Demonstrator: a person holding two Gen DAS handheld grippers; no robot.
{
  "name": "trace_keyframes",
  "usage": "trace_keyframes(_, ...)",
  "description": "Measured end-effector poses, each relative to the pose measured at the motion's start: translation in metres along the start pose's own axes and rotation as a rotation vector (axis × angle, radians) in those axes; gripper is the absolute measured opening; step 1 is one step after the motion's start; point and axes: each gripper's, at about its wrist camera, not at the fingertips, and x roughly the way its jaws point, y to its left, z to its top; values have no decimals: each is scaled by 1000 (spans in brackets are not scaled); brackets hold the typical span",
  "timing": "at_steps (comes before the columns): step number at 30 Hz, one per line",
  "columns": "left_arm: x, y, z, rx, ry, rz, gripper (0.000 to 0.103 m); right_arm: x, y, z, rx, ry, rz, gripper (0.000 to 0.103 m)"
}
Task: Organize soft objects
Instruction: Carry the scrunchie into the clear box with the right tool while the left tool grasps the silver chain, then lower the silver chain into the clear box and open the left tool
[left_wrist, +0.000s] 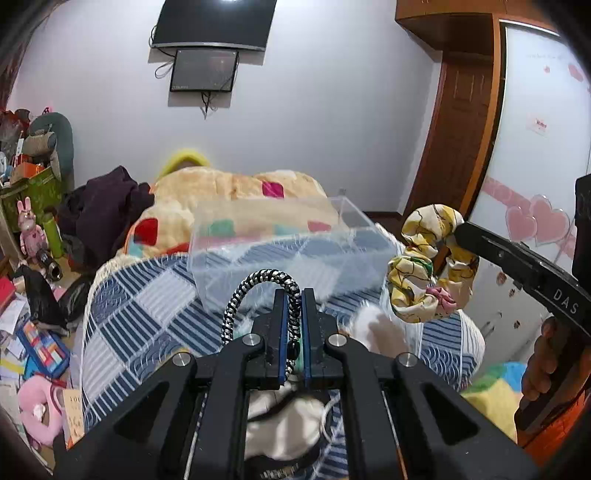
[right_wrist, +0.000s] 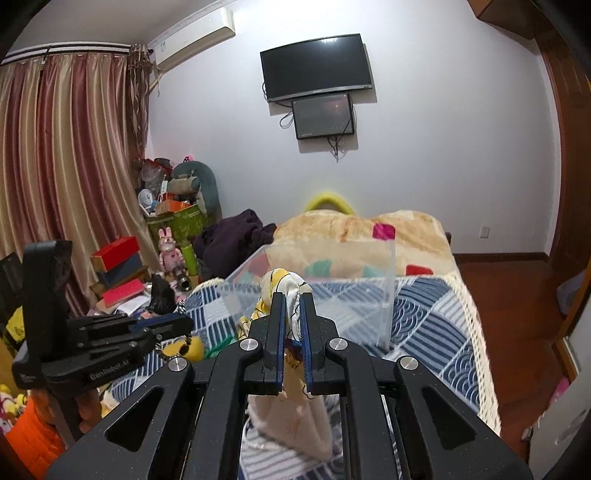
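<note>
The hair tie (left_wrist: 258, 295) is braided black and white, while the scrunchie (left_wrist: 428, 266) is cream and yellow with dark line drawings and touches of pink and green. The bedspread (left_wrist: 147, 306) carries a blue and white check of stripes and wave patterns with a cream fringe; the blanket (left_wrist: 221, 192) is beige with red, pink and teal patches. The box (left_wrist: 280, 240) is clear, each hand-held gripper (left_wrist: 293, 317) black with blue pads, and the curtains (right_wrist: 62, 177) striped red and gold.

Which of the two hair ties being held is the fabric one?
The yellow patterned scrunchie, pinched by the right gripper, is puffy, gathered fabric. The other hair tie, held in the left gripper, is a thin black-and-white braided cord loop.
</note>
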Motion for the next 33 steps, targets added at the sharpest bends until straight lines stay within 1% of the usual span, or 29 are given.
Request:
trace_keyframes(2, 3, 1, 9, 5, -16, 13, 6, 5, -2, 7, -3, -9, -6, 7)
trace_keyframes(7, 18, 7, 31, 5, -35, 4, 6, 21, -8, 25, -11, -25, -34, 7)
trace_keyframes(9, 26, 10, 39, 5, -41, 13, 6, 31, -11, 32, -7, -25, -44, 7)
trace_keyframes(14, 57, 20, 52, -12, -23, 23, 6, 57, -19, 38, -11, -8, -79, 7)
trace_keyframes(16, 75, 24, 52, -20, 3, 28, 6, 69, -24, 37, -3, 13, -88, 7)
trace_keyframes(22, 126, 33, 47, -38, 107, 29, 6, 107, -35, 30, 10, 115, -107, 7)
trace_keyframes(26, 150, 38, 43, -61, 190, 4, 6, 127, -37, 20, -4, 193, -114, 7)
trace_keyframes(28, 155, 39, 42, -58, 209, -3, 6, 134, -37, 16, -15, 234, -106, 7)
trace_keyframes(29, 154, 37, 41, -44, 213, 0, 8, 136, -38, 15, -20, 251, -104, 7)
trace_keyframes(30, 152, 36, 39, -31, 207, 9, 13, 137, -38, 13, -26, 261, -104, 7)
trace_keyframes(33, 142, 34, 39, -15, 183, 17, 21, 134, -40, 11, -27, 273, -100, 9)
